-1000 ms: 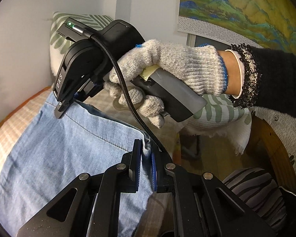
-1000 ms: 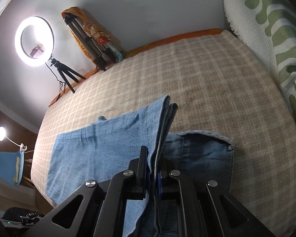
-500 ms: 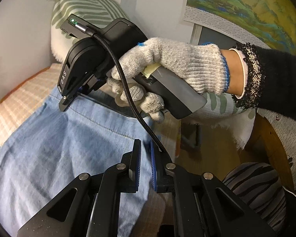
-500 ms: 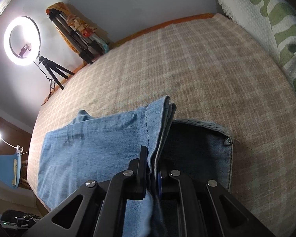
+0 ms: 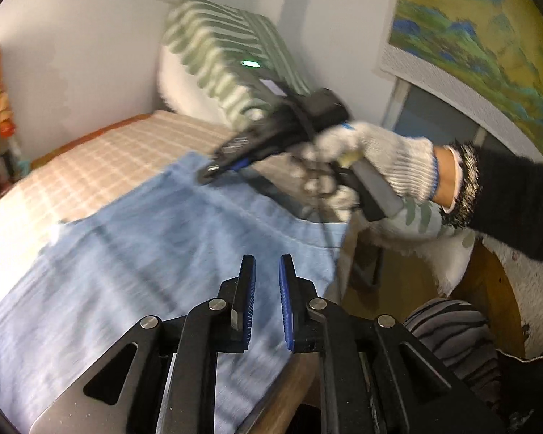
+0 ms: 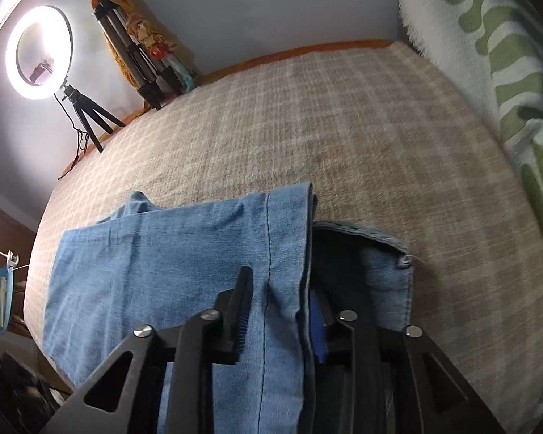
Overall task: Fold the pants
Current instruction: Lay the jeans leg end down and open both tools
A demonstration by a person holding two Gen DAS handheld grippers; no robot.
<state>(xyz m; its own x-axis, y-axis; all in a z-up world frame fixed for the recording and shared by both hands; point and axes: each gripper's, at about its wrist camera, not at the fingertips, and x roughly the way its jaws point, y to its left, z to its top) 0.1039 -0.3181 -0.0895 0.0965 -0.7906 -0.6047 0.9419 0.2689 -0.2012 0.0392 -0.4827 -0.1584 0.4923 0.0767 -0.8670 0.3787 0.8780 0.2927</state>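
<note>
Light blue denim pants [image 5: 134,264] lie folded on the checked bed cover [image 5: 101,159]. In the left wrist view my left gripper [image 5: 266,300] has its jaws a small way apart, nothing between them, just above the pants' near edge. My right gripper [image 5: 217,168], held by a gloved hand [image 5: 376,155], is blurred at the pants' far edge. In the right wrist view the right gripper [image 6: 278,311] is open with the folded top layer of the pants [image 6: 170,264] lying between its fingers; a lower layer [image 6: 383,271] shows to the right.
A green-patterned white pillow [image 5: 228,61] lies at the bed's head, also in the right wrist view [image 6: 488,72]. A ring light on a tripod [image 6: 40,54] and folded tripods [image 6: 137,58] stand at the far wall. A painting [image 5: 481,32] hangs on the wall.
Both grippers have opened and let go of the pants. The left gripper has pulled back and up; the right gripper has moved away along the far edge. The pants lie flatter.
</note>
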